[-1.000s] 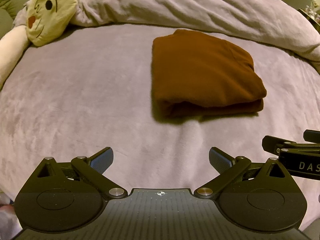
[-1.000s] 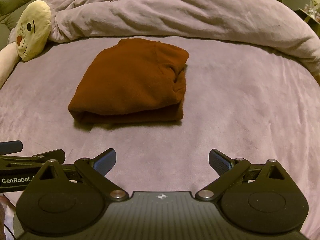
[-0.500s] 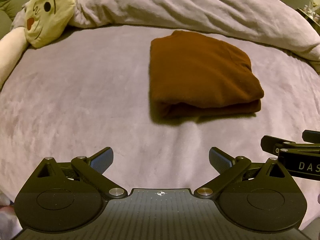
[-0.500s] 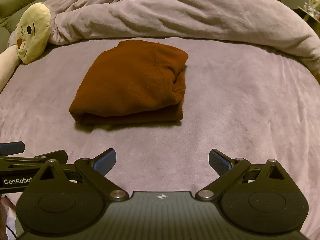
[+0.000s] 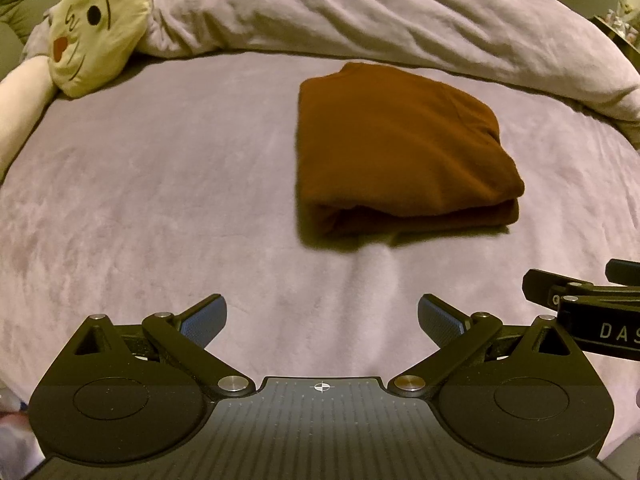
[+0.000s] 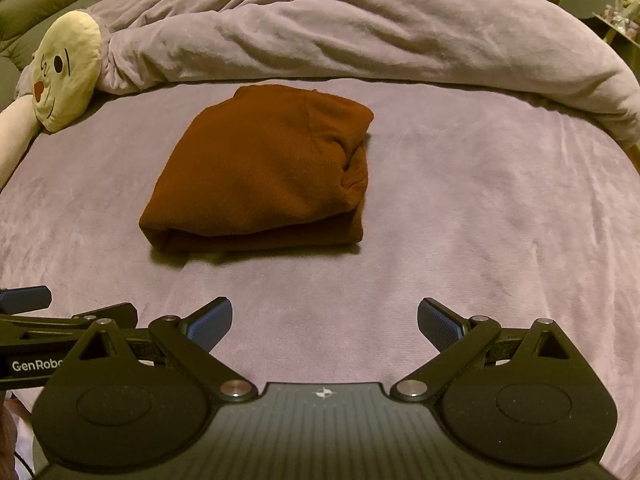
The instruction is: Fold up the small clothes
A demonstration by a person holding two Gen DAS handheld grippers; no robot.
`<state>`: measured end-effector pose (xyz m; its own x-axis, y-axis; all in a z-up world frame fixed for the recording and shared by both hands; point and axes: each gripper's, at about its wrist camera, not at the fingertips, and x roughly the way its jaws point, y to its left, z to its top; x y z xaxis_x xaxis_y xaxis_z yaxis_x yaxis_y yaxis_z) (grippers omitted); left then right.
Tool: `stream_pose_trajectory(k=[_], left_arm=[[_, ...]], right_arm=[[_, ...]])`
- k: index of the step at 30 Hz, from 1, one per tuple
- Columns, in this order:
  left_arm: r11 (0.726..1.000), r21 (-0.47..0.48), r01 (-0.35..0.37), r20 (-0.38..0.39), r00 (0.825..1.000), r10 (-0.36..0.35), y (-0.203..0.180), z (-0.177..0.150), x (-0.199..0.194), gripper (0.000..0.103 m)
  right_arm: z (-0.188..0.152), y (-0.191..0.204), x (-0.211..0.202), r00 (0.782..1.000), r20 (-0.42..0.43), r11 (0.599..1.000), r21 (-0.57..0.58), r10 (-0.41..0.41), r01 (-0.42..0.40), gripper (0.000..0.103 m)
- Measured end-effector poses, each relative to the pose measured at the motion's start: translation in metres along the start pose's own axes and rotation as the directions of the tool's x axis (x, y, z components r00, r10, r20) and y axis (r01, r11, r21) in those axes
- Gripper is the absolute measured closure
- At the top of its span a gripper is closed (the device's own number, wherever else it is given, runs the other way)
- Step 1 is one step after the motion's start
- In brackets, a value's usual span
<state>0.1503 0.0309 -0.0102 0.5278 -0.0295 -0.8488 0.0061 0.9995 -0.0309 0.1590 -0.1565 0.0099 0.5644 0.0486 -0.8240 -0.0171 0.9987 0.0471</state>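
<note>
A brown garment (image 5: 400,152) lies folded into a compact stack on the mauve bed cover (image 5: 160,184); it also shows in the right wrist view (image 6: 264,172). My left gripper (image 5: 322,318) is open and empty, well short of the garment's near edge. My right gripper (image 6: 325,320) is open and empty too, held back from the garment. Each gripper's side shows at the edge of the other's view, the right gripper (image 5: 588,312) and the left gripper (image 6: 44,336).
A rumpled mauve duvet (image 6: 360,28) is bunched along the far side of the bed. A cream plush toy with a face (image 5: 100,24) lies at the far left, also in the right wrist view (image 6: 64,68). Shelves (image 6: 616,20) stand far right.
Both grippers have drawn back and risen slightly from the folded garment, which sits a little farther off in both views. The garment has not moved. Both jaws stay open.
</note>
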Motion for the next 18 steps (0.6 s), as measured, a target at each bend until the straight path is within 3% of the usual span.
stream_pose_trajectory(k=[18], left_arm=[[1.000, 0.006, -0.009, 0.024, 1.000, 0.009, -0.0014, -0.0007, -0.0044, 0.000]], right_arm=[[0.0000, 0.0021, -0.0060, 1.000, 0.012, 1.000, -0.005, -0.002, 0.002, 0.004]])
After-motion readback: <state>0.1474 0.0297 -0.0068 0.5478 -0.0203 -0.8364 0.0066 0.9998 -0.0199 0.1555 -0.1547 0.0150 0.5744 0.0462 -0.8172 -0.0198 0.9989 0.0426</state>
